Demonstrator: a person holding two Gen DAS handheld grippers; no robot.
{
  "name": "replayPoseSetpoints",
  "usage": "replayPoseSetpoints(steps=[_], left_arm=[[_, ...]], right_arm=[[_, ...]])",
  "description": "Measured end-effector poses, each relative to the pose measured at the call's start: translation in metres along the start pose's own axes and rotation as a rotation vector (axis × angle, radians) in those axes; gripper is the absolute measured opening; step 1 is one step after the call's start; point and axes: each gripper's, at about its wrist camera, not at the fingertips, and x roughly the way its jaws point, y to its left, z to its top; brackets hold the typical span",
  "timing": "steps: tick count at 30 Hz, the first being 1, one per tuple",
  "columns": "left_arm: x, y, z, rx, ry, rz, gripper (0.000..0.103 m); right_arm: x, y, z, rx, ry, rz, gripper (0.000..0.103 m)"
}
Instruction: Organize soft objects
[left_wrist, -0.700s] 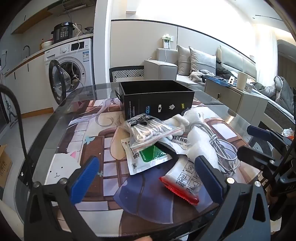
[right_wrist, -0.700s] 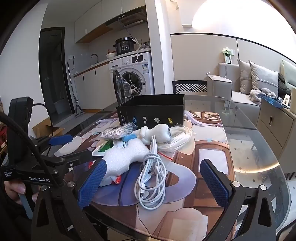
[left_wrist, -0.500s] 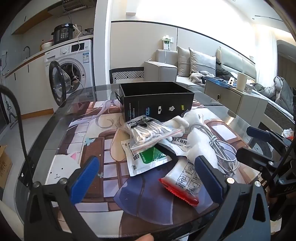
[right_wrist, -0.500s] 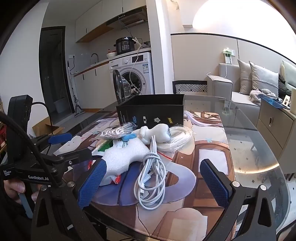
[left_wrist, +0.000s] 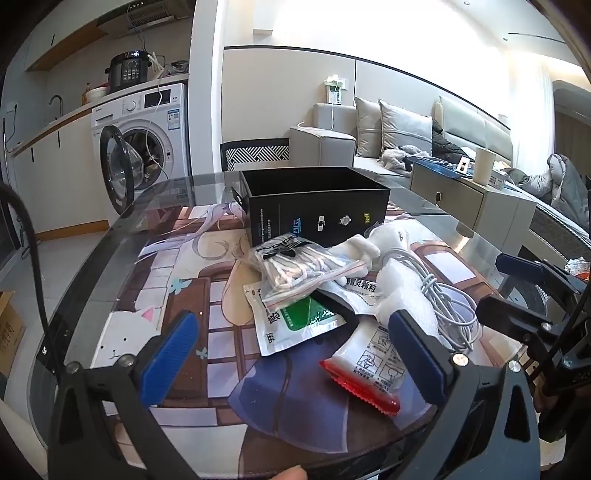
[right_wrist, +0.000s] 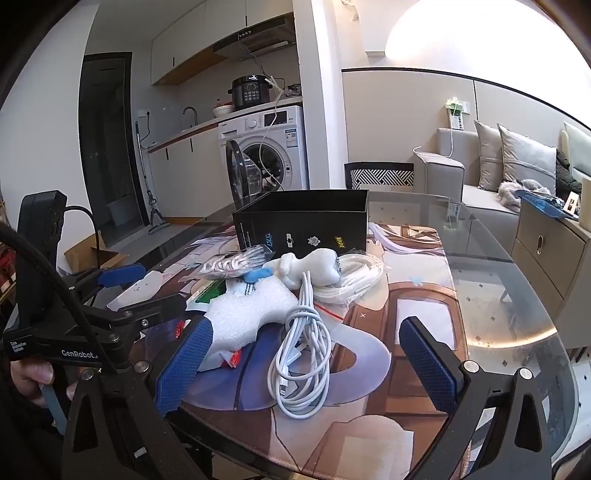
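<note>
The left gripper's (right_wrist: 122, 291) black body reads "GenRobot.AI" in white, with a small label beside it too fine to read. The clear bag (left_wrist: 299, 266) of white cords shows "POPIDY"-like black letters, not surely legible. The green-and-white sachet (left_wrist: 295, 321) carries "666" along its edge. Another white sachet (left_wrist: 354, 288) bears the Chinese characters "感冒灵颗粒", partly covered. The red-edged pouch (left_wrist: 365, 362) shows line-drawn instruction panels, no readable words. The black box (left_wrist: 317, 218) has small white, blue and yellow logos on its front, too small to read.
</note>
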Motion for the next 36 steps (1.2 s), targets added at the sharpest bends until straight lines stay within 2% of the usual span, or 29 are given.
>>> replayPoseSetpoints(steps=[26,36], left_arm=[[-0.0062,-0.0016,0.0013,0.019,-0.054,-0.011,0.103],[-0.0057,-0.0025,0.0007,0.031,-0.052,-0.004,0.103]], right_arm=[[0.0023,-0.0025,-0.0027,0.002,0.002,-0.01,0.103],[0.0051,-0.0035,-0.0047,-0.008,0.027,-0.028,0.103]])
